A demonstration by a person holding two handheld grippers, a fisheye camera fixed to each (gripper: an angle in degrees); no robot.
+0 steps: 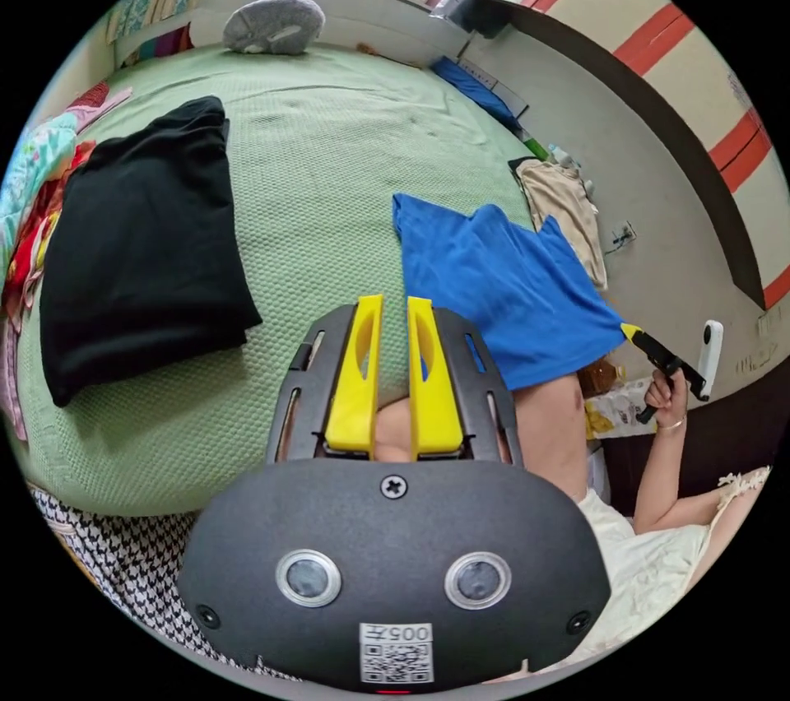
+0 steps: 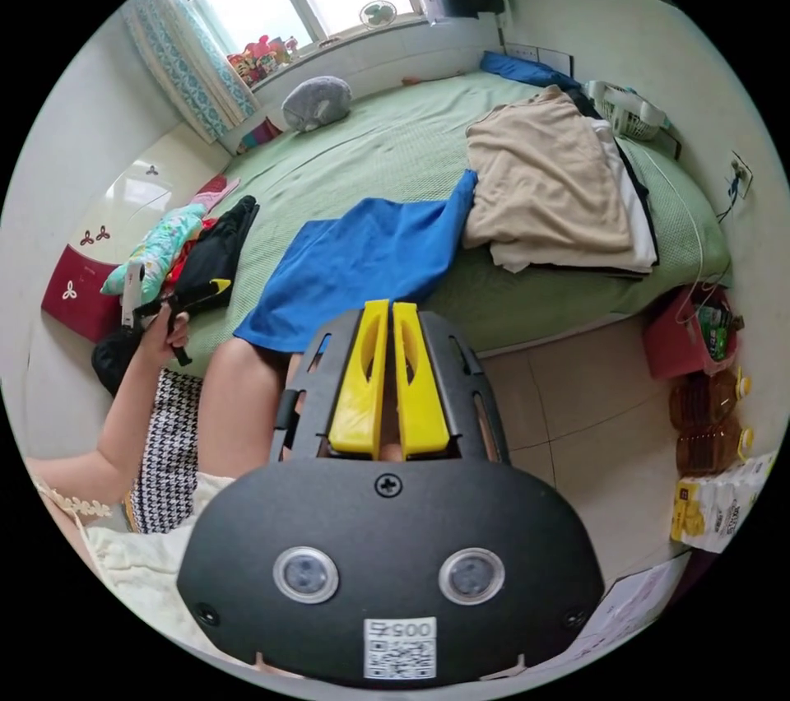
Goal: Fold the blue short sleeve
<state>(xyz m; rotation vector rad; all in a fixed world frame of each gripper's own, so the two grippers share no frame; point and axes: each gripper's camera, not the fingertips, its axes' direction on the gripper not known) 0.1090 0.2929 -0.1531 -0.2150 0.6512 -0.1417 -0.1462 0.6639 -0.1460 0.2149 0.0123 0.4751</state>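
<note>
1. We see the blue short sleeve lying bunched up at the near edge of the bed. Its low end hangs off the bed onto a person's leg.
2. The left tool has its two jaws a little apart with nothing in them. It hangs over the near edge of the bed and is not touching the shirt.
3. The right tool has its jaws almost together, with the tips right at the shirt's low edge. From the left gripper view, a corner of the shirt comes to a point at that tool's tip. We cannot tell if the jaws really pinch the cloth.
4. We think the folding has only just begun, because the shirt is not flat yet and no neat fold shows.
5. Next, we think the left tool needs to take another corner, so the shirt can be pulled up and spread flat on the bed.
6. The sleeves and the neck are hard to find in the bunched cloth. Part of the shirt's edge hides behind the tools.
7. Black clothes and a tan pile also lie on the bed.
</note>
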